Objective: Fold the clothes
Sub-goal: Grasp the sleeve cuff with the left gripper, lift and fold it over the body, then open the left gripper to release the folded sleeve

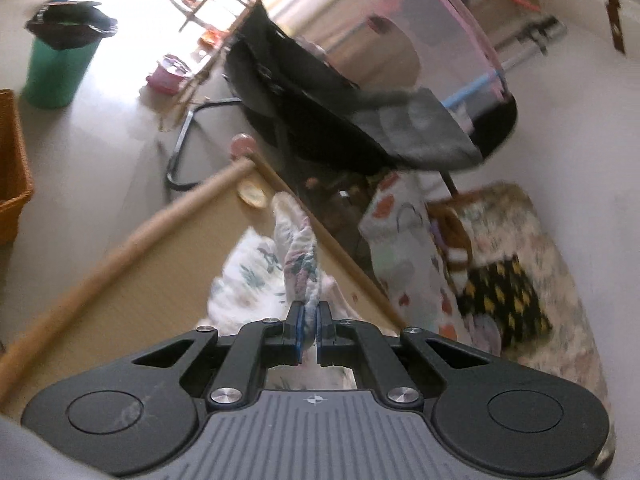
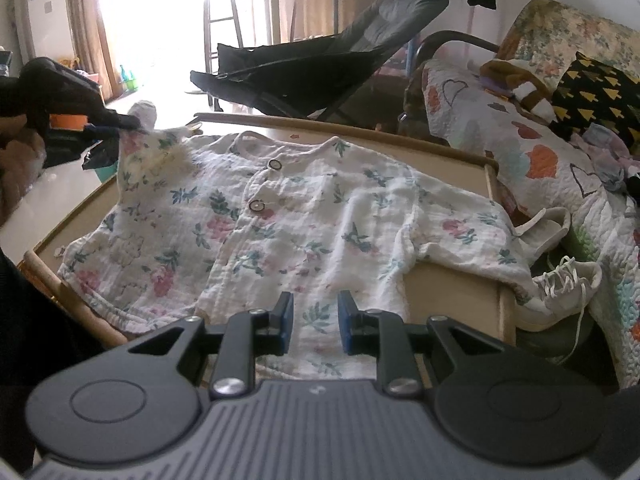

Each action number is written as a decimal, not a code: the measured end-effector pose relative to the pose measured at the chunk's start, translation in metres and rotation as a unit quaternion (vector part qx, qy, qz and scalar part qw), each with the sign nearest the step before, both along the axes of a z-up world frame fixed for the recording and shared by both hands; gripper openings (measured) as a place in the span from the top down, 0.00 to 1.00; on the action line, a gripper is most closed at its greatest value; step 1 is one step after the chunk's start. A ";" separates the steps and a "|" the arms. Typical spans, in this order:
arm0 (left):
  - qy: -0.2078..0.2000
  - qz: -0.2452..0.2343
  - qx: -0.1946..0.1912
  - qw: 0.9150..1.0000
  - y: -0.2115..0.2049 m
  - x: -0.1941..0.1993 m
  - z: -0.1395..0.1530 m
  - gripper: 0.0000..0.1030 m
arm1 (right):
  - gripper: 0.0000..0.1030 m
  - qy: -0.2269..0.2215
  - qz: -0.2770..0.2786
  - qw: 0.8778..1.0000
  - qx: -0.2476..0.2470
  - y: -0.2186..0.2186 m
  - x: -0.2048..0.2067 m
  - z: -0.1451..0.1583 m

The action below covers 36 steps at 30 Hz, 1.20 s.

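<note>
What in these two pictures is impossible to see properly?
- Left wrist view: the shirt is blurred; its pinched part is hidden by the left gripper.
- Right wrist view: the shirt hem is hidden behind the right gripper.
- Right wrist view: the window is washed out by glare.
- Right wrist view: the shoe is partly behind the table.

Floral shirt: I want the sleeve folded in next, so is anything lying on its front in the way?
Nothing visible lies on the floral shirt. Its front is bare up to the right hand-held gripper; the left hand-held gripper pinches the sleeve.
</note>
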<state>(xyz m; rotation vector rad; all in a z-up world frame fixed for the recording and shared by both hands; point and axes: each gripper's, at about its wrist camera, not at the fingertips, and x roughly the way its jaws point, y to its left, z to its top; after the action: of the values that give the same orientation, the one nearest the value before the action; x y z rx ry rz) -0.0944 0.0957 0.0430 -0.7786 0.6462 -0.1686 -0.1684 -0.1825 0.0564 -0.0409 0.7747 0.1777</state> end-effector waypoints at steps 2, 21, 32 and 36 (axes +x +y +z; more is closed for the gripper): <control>0.006 -0.013 0.004 1.000 -0.007 0.000 -0.007 0.95 | 0.78 0.000 -0.001 1.000 0.001 -0.001 0.000 0.000; 0.026 -0.130 0.190 0.973 -0.040 0.021 -0.036 0.95 | 0.78 0.008 -0.005 1.000 0.008 -0.005 0.001 -0.004; 0.000 -0.213 0.309 0.927 -0.059 0.029 -0.015 0.90 | 0.78 0.011 -0.007 1.000 0.013 -0.008 0.002 -0.006; 0.001 -0.228 0.331 0.916 -0.063 0.029 -0.013 0.84 | 0.78 0.012 -0.008 1.000 0.015 -0.009 0.002 -0.006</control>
<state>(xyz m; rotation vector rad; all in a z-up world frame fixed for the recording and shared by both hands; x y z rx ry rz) -0.0655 0.0329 0.0302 0.0354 0.8178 -0.3506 -0.1660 -0.1912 0.0506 -0.0038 0.7967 0.1759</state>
